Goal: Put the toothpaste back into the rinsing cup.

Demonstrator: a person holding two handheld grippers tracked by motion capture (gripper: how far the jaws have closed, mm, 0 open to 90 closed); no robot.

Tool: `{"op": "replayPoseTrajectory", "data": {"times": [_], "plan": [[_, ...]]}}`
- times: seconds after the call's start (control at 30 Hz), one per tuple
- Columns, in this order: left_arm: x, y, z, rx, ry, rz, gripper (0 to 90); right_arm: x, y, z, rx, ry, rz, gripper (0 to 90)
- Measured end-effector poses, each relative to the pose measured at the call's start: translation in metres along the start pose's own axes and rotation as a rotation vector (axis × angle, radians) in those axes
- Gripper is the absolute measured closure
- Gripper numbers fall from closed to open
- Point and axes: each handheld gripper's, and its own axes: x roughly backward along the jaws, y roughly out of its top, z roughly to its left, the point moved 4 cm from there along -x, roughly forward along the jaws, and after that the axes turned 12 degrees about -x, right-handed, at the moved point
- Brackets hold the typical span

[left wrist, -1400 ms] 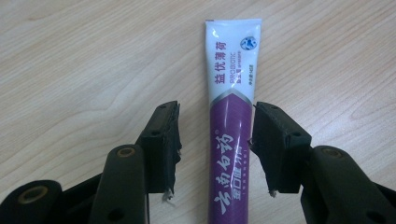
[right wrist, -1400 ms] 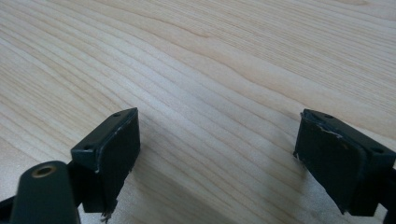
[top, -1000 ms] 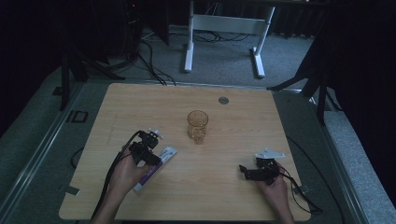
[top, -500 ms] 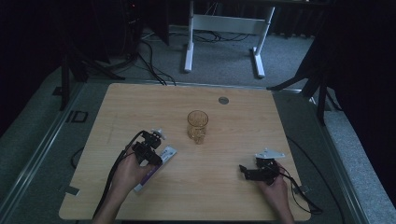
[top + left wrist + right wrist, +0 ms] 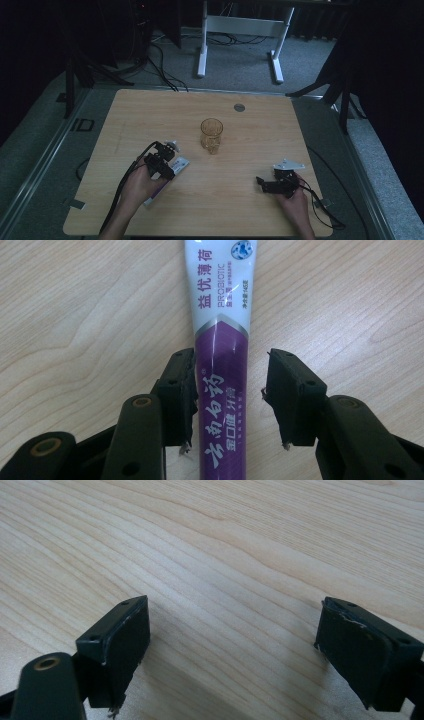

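A toothpaste tube (image 5: 222,340), white at the far end and purple nearer me, lies flat on the wooden table (image 5: 260,135). My left gripper (image 5: 230,405) straddles its purple part. One pad (image 5: 182,390) touches the tube's edge, while the other pad (image 5: 290,395) stands a little off it. These jaws have just been opening with the tube between them. From above, the left gripper (image 5: 167,167) sits over the tube (image 5: 181,162) at the table's left front. My right gripper (image 5: 232,645) rests open on bare wood, seen from above as the right gripper (image 5: 262,182) at the right front.
An amber drinking glass (image 5: 211,134) stands upright near the table's middle, beyond both grippers. A small round grommet (image 5: 239,107) sits near the far edge. Cables trail from both grippers. White desk legs (image 5: 202,45) and dark stands rise beyond the table.
The left hand and its gripper have shifted only slightly over the tube. The tube, the glass and the right gripper lie where they were.
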Motion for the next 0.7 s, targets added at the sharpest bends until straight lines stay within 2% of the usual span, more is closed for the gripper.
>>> {"op": "replayPoseTrajectory", "data": {"times": [0.7], "plan": [[-0.01, -0.0022, -0.0018, -0.004, -0.027, 0.026, 55.0, 0.0, 0.0, 0.0, 0.0, 0.0, 0.0, 13.9]]}}
